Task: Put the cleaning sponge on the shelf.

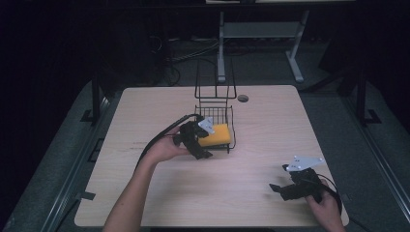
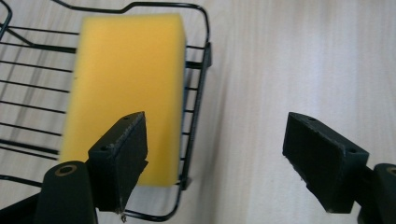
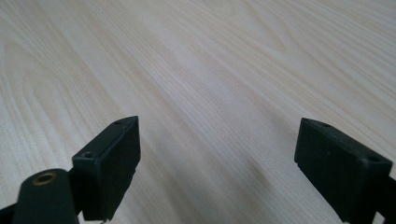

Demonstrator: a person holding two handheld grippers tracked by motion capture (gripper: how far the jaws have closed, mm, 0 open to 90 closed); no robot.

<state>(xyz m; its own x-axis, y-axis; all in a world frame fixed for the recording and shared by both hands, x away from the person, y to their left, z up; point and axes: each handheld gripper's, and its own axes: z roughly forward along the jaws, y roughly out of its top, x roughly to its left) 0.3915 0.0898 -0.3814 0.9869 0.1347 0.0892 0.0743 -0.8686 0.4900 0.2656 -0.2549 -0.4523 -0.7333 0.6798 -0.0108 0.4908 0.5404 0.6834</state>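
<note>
Sponge: yellow block, lying flat in the wire basket, against its near rim, mid-bench.
Basket: black wire, low tray with a tall loop frame rising at the back; standing on the bench.
Left gripper: jaws wide open, gripping nothing; one jaw over the sponge's near end, the other out over bare wood beside the basket wall. Seen from above, just beside the basket's near left corner.
Right gripper: jaws wide open, empty, over bare wood; from above, near the bench's front right corner, well apart from the basket.
Step in hand: likely either closing in on the sponge to lift it out, or just after letting it go in the basket; cannot tell which.
Next move, if a pick-up: calls for shifting sideways so both jaws straddle the sponge inside the wire rim, then closing; risk of a jaw catching the wire.
Surface: pale wood grain, a round cable hole near the far edge.
Room: dark; grey floor, white desk legs and cables beyond.
</note>
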